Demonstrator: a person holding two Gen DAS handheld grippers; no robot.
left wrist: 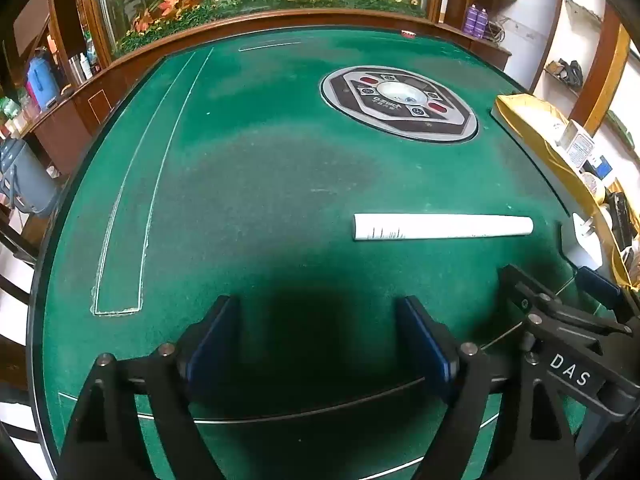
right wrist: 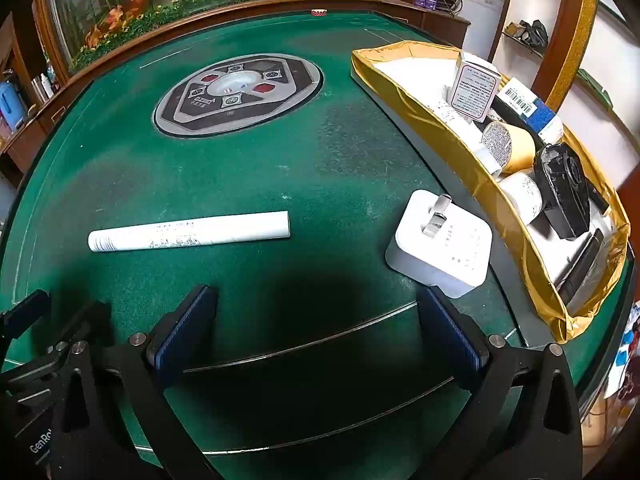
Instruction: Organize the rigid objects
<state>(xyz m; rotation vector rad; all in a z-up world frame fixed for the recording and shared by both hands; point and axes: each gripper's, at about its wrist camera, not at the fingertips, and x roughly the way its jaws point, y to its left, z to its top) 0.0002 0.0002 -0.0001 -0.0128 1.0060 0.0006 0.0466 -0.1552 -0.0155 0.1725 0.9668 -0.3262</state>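
Observation:
A long white tube (left wrist: 440, 227) (right wrist: 188, 231) lies flat on the green felt table (left wrist: 260, 184). My left gripper (left wrist: 320, 340) is open just short of the tube's left end, with nothing between its blue pads. A white plug adapter (right wrist: 440, 244) lies prongs up beside a gold-lined tray (right wrist: 420, 120), which holds several boxes, rolls and a black part. My right gripper (right wrist: 316, 328) is open and empty, with its right finger close to the adapter's near corner. In the left wrist view the right gripper (left wrist: 556, 284) shows at the right edge.
A round grey control panel (right wrist: 238, 94) (left wrist: 400, 104) is set into the table's middle. The tray (left wrist: 532, 136) runs along the table's right edge. A wooden cabinet with artificial flowers (left wrist: 260, 4) stands behind the table. Thin seams cross the felt near both grippers.

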